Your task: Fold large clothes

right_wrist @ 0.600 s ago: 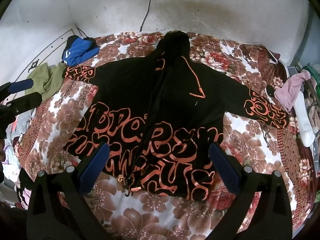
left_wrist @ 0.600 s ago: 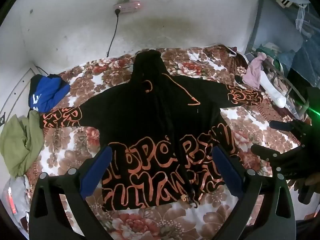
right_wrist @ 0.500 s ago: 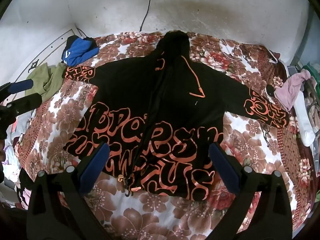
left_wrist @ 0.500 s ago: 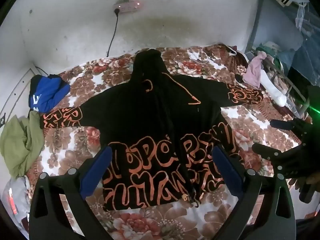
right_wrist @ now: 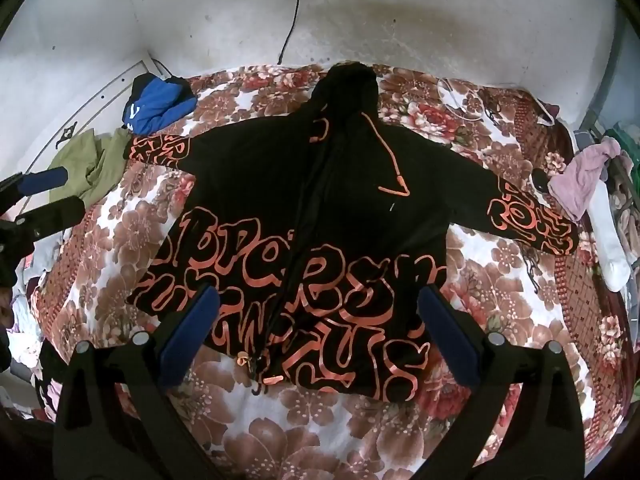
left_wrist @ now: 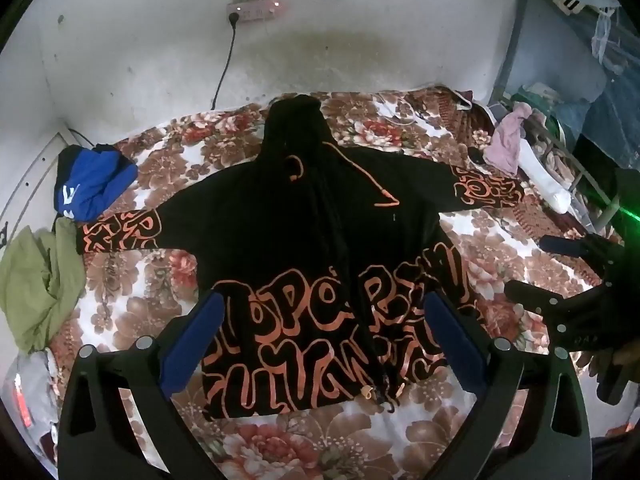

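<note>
Black zip-front hooded jacket with orange lettering (left_wrist: 320,248) lies flat, sleeves spread, on the brown floral bedspread (left_wrist: 168,304). Left gripper (left_wrist: 320,320) and right gripper (right_wrist: 316,312) hover above its hem, jaws spread wide, nothing between them.

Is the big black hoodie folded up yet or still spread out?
Spread out. The black hoodie lies flat on the flowery bedspread, both sleeves stretched sideways, hood pointing at the wall.
</note>
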Action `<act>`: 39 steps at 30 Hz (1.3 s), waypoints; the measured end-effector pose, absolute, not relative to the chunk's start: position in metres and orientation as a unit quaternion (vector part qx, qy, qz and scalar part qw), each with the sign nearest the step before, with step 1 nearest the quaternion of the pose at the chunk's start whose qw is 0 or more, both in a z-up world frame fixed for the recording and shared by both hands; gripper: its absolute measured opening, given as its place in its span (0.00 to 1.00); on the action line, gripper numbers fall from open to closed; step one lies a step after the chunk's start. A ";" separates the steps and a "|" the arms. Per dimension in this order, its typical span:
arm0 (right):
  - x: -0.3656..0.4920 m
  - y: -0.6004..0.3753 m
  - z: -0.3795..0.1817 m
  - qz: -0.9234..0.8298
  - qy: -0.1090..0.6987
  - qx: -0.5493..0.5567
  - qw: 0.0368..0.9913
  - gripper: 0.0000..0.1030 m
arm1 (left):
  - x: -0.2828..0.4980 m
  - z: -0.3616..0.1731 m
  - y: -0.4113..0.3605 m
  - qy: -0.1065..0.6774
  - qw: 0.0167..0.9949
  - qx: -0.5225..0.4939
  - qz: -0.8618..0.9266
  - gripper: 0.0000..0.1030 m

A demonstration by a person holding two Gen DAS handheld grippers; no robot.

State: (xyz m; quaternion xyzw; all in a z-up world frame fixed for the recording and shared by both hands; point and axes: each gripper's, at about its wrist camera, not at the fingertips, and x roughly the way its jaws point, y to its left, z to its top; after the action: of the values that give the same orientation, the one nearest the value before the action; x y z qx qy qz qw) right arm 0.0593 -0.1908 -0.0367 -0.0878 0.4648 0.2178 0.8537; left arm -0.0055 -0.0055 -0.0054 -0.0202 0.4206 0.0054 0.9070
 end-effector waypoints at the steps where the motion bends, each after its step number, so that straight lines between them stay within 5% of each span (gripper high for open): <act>1: 0.059 -0.191 -0.036 0.218 0.465 -0.087 0.854 0.96 | -0.006 -0.006 -0.005 0.421 0.907 -0.020 0.005 0.95; 39: 0.069 -0.185 -0.023 0.236 0.462 -0.070 0.852 0.96 | 0.003 -0.004 0.004 0.425 0.905 -0.007 -0.004 0.95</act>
State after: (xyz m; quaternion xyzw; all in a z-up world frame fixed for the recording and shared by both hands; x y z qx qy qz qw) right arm 0.0691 -0.1846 -0.0231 -0.0698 0.4619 0.2364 0.8520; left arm 0.0031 0.0038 -0.0041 -0.0072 0.4246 -0.0037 0.9053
